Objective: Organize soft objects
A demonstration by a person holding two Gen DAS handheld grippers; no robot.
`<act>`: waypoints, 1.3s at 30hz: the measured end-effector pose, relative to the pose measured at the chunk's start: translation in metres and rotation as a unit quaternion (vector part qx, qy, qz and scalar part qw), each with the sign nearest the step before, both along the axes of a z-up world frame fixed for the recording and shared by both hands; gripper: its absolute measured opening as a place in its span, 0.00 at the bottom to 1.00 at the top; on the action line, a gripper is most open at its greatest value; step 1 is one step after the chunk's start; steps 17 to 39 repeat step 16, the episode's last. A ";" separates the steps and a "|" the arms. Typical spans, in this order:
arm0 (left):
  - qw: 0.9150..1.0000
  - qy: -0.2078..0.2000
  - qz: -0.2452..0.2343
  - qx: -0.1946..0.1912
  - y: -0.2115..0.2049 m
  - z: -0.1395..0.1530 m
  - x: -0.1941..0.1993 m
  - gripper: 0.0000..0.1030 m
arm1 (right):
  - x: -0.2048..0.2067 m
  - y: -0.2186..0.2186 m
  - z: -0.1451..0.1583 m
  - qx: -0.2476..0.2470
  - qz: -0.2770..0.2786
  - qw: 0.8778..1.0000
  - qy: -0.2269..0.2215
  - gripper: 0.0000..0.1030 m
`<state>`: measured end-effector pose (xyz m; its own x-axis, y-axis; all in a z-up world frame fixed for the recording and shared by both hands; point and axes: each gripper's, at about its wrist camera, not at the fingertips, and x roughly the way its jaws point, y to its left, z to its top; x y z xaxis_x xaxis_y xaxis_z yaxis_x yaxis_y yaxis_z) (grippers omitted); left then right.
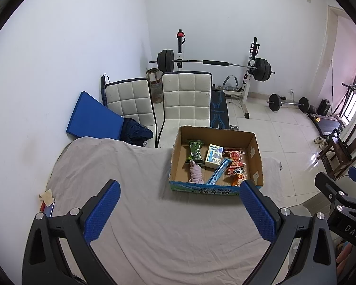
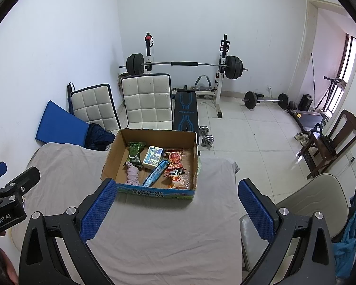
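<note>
- The left tool hangs above the cloth-covered surface, its blue-padded fingers spread wide with nothing between them.
- The right tool is likewise wide open and empty-handed, hovering over the near part of the same surface, just short of the cardboard box.
- The box sits toward the far right side of the surface, open at the top.
- Inside it, at the left, lies a green snack packet, with a pink cloth bundle just in front of it.
- A white and blue tissue pack lies in the middle, and a blue tube-shaped packet slants in front of it.
- Red and orange snack bags fill the right side of the box.
- Behind the surface stand two white padded chairs and a barbell rack.
</note>
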<state>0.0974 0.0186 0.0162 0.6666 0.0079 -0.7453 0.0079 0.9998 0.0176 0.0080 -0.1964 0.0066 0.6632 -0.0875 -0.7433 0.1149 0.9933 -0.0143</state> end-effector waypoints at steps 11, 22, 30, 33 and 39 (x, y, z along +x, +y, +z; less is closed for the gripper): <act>1.000 -0.001 0.001 -0.001 0.000 0.000 0.000 1.00 | -0.002 0.001 0.001 -0.002 -0.004 1.000 -0.001 1.00; 1.000 -0.003 0.001 0.000 0.002 0.000 0.000 1.00 | -0.001 0.001 0.002 -0.002 -0.004 1.000 -0.001 1.00; 1.000 -0.003 0.001 0.000 0.002 0.000 0.000 1.00 | -0.001 0.001 0.002 -0.002 -0.004 1.000 -0.001 1.00; 1.000 -0.003 0.001 0.000 0.002 0.000 0.000 1.00 | -0.001 0.001 0.002 -0.002 -0.004 1.000 -0.001 1.00; 1.000 -0.003 0.001 0.000 0.002 0.000 0.000 1.00 | -0.001 0.001 0.002 -0.002 -0.004 1.000 -0.001 1.00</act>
